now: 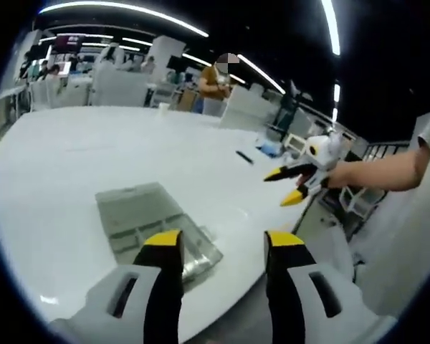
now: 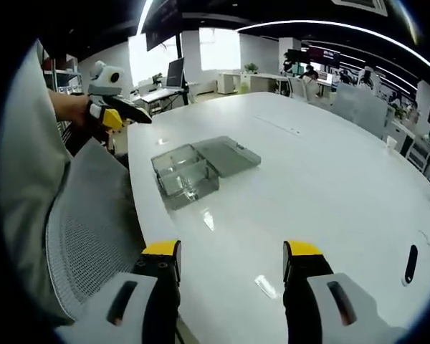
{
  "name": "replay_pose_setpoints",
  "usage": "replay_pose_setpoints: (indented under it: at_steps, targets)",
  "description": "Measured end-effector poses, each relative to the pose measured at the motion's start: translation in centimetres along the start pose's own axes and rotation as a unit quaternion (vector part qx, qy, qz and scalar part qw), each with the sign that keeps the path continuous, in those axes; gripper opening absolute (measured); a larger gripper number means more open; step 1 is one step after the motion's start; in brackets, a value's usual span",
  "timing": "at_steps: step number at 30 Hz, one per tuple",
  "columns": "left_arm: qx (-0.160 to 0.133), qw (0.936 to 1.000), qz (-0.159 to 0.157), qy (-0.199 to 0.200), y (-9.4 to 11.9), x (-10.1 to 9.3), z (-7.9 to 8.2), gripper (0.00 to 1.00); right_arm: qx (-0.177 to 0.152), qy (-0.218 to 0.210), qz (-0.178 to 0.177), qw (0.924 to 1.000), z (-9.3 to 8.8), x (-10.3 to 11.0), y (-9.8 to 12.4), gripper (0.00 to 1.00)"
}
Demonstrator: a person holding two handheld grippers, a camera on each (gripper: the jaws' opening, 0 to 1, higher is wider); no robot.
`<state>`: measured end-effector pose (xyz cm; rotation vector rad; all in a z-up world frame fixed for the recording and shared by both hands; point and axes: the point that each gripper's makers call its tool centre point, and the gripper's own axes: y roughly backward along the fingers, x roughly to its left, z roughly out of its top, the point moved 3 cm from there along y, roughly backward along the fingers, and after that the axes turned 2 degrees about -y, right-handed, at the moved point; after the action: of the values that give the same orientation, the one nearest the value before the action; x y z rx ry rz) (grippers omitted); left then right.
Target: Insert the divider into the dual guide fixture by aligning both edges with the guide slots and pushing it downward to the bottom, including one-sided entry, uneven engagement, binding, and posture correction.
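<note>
A clear plastic fixture box point(image 1: 158, 228) lies on the white table point(image 1: 79, 165) with its lid folded open flat. In the right gripper view the same box point(image 2: 187, 178) shows inner walls, and its lid point(image 2: 228, 155) lies beside it. I cannot tell a separate divider apart from the clear walls. My left gripper point(image 1: 223, 244) hovers open just in front of the box, nothing between its fingers. My right gripper point(image 2: 231, 254) is open and empty over the table's near part. The right gripper point(image 1: 282, 188) is held off the table edge, and the left gripper point(image 2: 125, 116) is above the far edge.
A small black pen-like item point(image 2: 411, 264) lies on the table, also visible as a black item point(image 1: 245, 158). A grey mesh chair point(image 2: 86, 215) stands against the table edge. A person point(image 1: 213, 86) stands far behind among other desks.
</note>
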<state>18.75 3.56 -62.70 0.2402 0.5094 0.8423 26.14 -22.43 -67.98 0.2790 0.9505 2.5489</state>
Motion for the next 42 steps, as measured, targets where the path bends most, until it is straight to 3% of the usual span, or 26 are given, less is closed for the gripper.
replay_pose_setpoints:
  at_steps: [20, 26, 42]
  targets:
    - [-0.021, 0.9992, 0.001, -0.034, -0.1, 0.0, 0.6, 0.59, 0.037, 0.011, 0.009, 0.9992, -2.5, -1.9, -1.3, 0.54]
    - [-0.007, 0.999, -0.003, -0.044, -0.4, -0.3, -0.1, 0.65, 0.043, 0.011, 0.01, 0.999, -3.1, -2.4, -1.5, 0.54]
    - [0.005, 0.9983, -0.003, -0.058, -0.4, -0.8, -1.0, 0.68, 0.064, 0.019, 0.021, 0.9976, -4.1, -3.2, -2.3, 0.54]
